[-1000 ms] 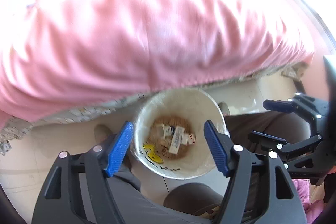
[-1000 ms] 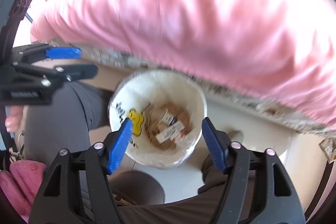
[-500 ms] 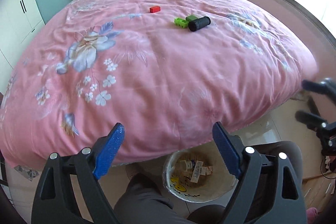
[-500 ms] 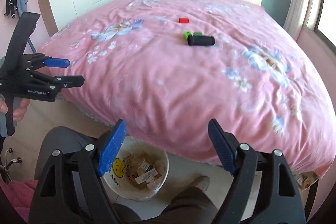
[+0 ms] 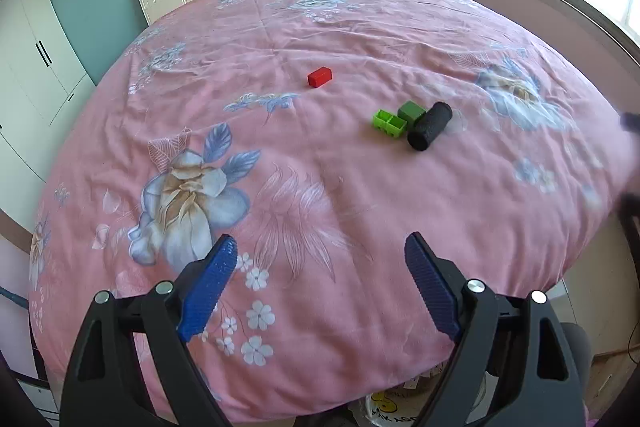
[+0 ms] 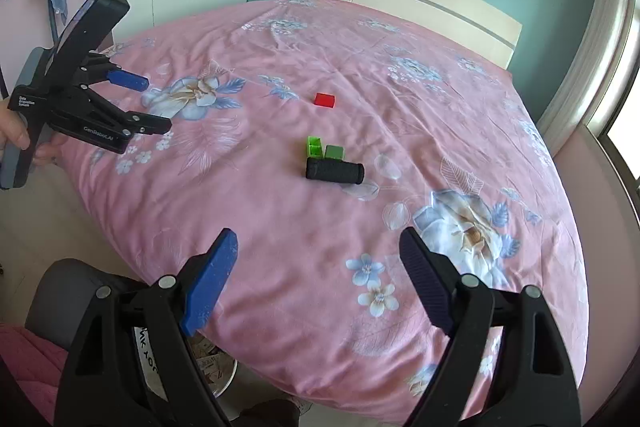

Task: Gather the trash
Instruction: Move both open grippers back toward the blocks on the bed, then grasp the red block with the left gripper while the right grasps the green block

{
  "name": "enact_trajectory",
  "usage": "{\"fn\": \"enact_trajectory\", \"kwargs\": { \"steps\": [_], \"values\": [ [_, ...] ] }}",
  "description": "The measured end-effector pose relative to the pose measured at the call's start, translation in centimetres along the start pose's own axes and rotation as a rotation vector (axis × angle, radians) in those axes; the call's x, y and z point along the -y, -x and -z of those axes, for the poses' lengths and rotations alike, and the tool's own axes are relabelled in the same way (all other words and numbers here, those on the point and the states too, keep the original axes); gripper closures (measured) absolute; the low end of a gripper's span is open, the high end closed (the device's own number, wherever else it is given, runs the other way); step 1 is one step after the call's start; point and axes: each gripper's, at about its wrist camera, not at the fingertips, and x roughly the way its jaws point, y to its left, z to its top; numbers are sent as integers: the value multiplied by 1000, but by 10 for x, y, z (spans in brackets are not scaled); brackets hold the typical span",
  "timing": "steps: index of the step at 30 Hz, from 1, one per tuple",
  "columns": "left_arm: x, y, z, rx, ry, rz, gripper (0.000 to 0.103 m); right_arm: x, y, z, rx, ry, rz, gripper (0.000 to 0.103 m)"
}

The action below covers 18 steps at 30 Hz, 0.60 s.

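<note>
A: Scanning leftwards first, what's there?

B: The left gripper (image 5: 320,283), fingers wide apart and empty, above the pink floral bedspread (image 5: 280,155).

A: The trash?

B: A small red block (image 5: 320,76), bright green open box (image 5: 389,123), dark green cube (image 5: 412,111) touching a black ribbed cylinder (image 5: 429,125).

A: Rightwards?

B: The right gripper (image 6: 318,279), likewise spread, empty. The white bin (image 6: 208,367) below the bed's edge, probably holding paper scraps.

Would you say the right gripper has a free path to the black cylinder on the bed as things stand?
Probably yes. The right gripper is open and empty, only bare pink bedspread lies before the black cylinder, and the green blocks sit behind it.
</note>
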Motion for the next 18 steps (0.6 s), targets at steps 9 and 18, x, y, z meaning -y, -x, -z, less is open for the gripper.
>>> {"fn": "enact_trajectory", "kwargs": {
  "steps": [9,18],
  "values": [
    [-14,-73,-83,-19,-8,4,15,27,-76,-64,-54,-1,-21,21],
    [-20,-159,-135,-28,-64,-25,15,45,-183,-94,-156,-18,-49,21]
  ]
}}
